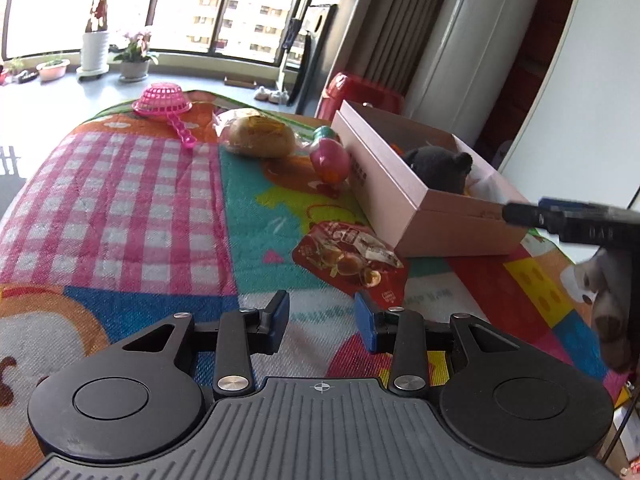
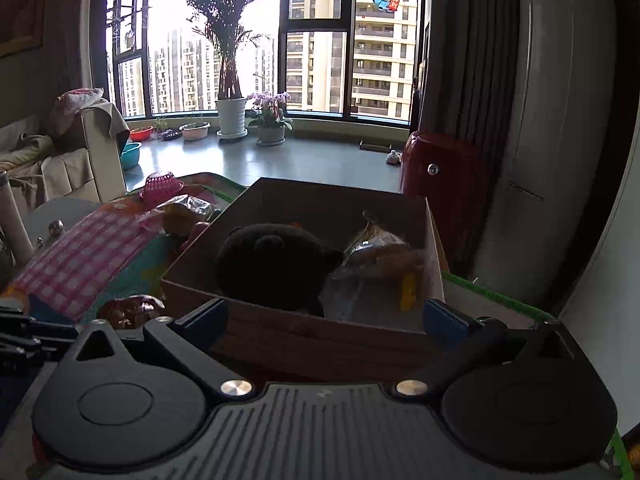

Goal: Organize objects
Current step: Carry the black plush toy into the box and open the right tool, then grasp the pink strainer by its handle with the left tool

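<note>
A pink open box (image 1: 394, 196) stands on the colourful mat at the right; it also shows in the right wrist view (image 2: 304, 340). Inside lie a black plush toy (image 1: 438, 164) (image 2: 272, 268) and a clear wrapped packet (image 2: 376, 264). On the mat lie a red snack packet (image 1: 348, 258), a pink toy (image 1: 330, 160), a wrapped bun (image 1: 260, 136) and a pink strainer (image 1: 162, 102). My left gripper (image 1: 322, 320) is open and empty, just short of the snack packet. My right gripper (image 2: 324, 316) is wide open and empty, at the box's near wall.
The mat (image 1: 120, 200) covers a table whose far edge lies beyond the strainer. A red bin (image 2: 436, 168) stands behind the box. Potted plants (image 2: 232, 116) line the window sill. The right gripper's finger (image 1: 560, 220) reaches in from the right in the left wrist view.
</note>
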{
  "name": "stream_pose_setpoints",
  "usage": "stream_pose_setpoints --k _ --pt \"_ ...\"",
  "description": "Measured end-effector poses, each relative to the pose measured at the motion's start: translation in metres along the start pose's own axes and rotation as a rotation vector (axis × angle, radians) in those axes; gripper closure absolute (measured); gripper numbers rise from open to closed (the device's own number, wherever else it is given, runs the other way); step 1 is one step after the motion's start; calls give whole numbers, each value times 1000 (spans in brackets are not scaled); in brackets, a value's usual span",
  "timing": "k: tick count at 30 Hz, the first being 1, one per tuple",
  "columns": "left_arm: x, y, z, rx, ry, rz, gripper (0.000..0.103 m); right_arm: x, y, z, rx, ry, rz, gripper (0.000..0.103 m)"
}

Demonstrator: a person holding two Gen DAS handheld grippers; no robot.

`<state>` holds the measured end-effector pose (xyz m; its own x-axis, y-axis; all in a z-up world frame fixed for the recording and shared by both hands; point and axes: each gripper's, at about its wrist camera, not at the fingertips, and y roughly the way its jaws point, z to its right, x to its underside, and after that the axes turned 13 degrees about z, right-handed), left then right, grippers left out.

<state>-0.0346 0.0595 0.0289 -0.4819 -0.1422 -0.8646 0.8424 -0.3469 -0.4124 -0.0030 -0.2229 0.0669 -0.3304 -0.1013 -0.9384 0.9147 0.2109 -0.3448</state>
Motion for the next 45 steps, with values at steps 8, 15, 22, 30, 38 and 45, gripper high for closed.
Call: stream_pose_setpoints --k 8,15,22,30,38,45 --pt "-89 53 -47 -191 -63 162 63 29 -3 -9 -11 -26 28 0" --pt "-155 152 -93 -405 9 164 63 38 -2 -33 -69 -172 74 0" --pt "-157 213 -123 -510 -10 44 55 37 -1 -26 -111 -128 71 0" --pt "-153 216 -122 -516 -26 51 73 36 9 -22 -123 -88 13 0" --pt "-94 129 -81 -252 -15 -26 93 38 17 -24 -99 -95 -31 0" --pt "-54 70 -53 -191 111 -25 93 39 33 -33 -30 -136 -126 0"
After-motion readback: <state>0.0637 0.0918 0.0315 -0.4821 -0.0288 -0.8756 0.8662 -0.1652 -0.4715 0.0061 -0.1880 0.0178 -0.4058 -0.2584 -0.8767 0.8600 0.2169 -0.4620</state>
